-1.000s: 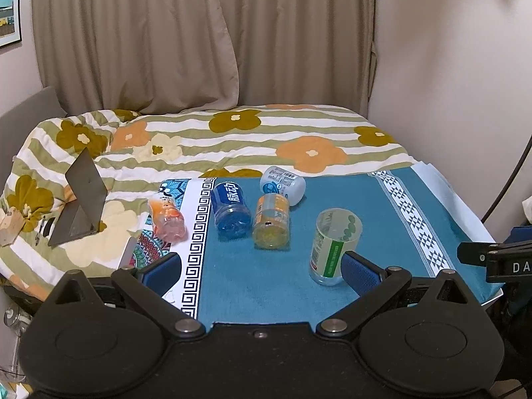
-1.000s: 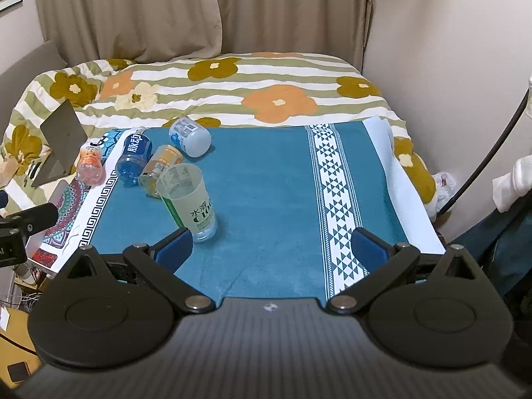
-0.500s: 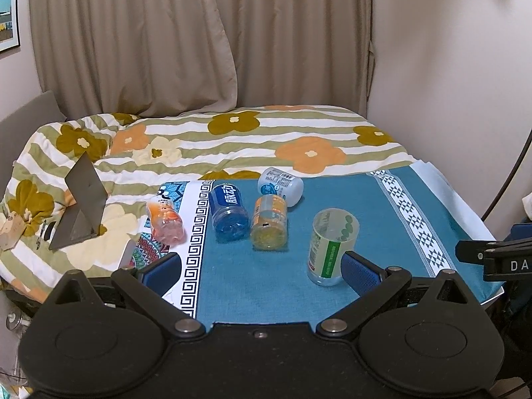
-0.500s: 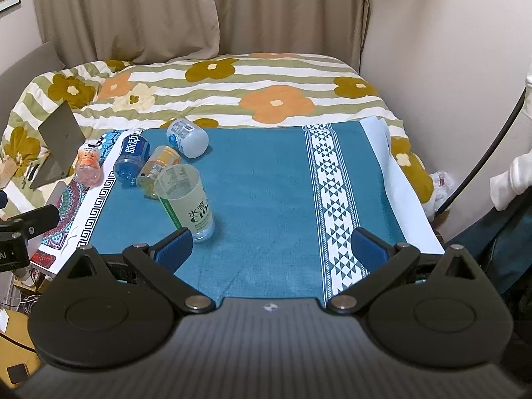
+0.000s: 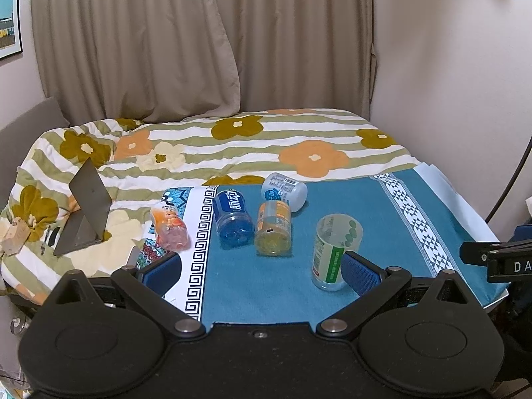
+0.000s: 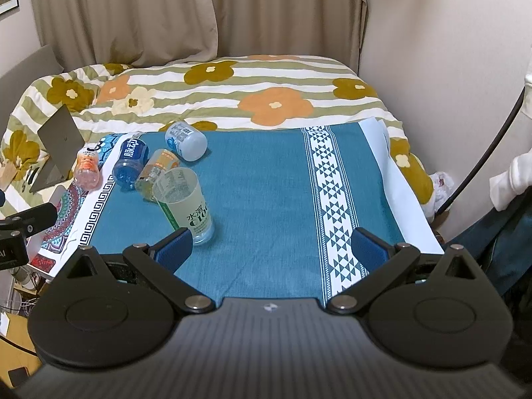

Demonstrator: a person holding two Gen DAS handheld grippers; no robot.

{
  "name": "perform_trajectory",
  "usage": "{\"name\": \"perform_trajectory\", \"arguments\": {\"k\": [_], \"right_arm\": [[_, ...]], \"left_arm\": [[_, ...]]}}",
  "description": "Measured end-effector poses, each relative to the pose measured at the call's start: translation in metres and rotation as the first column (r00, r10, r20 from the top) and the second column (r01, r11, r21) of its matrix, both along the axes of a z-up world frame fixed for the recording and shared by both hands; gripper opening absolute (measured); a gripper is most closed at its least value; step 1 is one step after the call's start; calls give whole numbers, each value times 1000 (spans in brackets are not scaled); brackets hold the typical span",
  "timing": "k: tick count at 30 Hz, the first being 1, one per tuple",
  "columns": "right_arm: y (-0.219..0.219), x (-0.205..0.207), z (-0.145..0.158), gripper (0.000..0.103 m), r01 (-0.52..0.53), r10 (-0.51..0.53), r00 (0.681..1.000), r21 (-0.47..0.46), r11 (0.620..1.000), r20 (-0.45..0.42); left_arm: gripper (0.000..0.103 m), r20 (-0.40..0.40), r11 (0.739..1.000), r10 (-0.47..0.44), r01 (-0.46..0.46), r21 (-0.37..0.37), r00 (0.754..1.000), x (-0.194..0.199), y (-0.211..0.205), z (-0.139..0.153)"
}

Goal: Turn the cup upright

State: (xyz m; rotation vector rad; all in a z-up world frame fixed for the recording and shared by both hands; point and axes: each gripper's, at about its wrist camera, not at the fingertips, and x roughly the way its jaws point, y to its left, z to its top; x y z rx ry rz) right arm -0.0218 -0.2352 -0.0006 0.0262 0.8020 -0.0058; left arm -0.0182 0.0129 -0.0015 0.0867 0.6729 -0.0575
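A clear plastic cup (image 5: 331,249) with a green and white label stands upright on the blue cloth (image 5: 272,292), mouth up. It also shows in the right wrist view (image 6: 184,204). My left gripper (image 5: 259,269) is open and empty, its right finger just in front of the cup. My right gripper (image 6: 271,249) is open and empty, its left finger just in front of the cup's base. Neither gripper touches the cup as far as I can tell.
Several cups lie on their sides behind it: orange-pink (image 5: 169,229), dark blue (image 5: 231,221), yellow-orange (image 5: 273,231), pale blue-white (image 5: 284,191). A grey folded stand (image 5: 84,212) sits on the flowered bedspread at left. The wall is at right.
Both grippers have drawn slightly back and up from the table. The cup stays upright where it was.
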Motion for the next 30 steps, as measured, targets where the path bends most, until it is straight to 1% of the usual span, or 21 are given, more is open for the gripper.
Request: {"name": "perform_trajectory", "arguments": {"k": [12,30], "right_arm": [[0,0,0,103,-1,1,1000,-2,1000,1],[0,3,-1,103,1,-1,1000,0,1000,1]], "left_arm": [[103,-2,1000,-3,3,10,1000,2,-3,-1],[103,-1,1000,8,-8,0,1000,8,1,-3]]}}
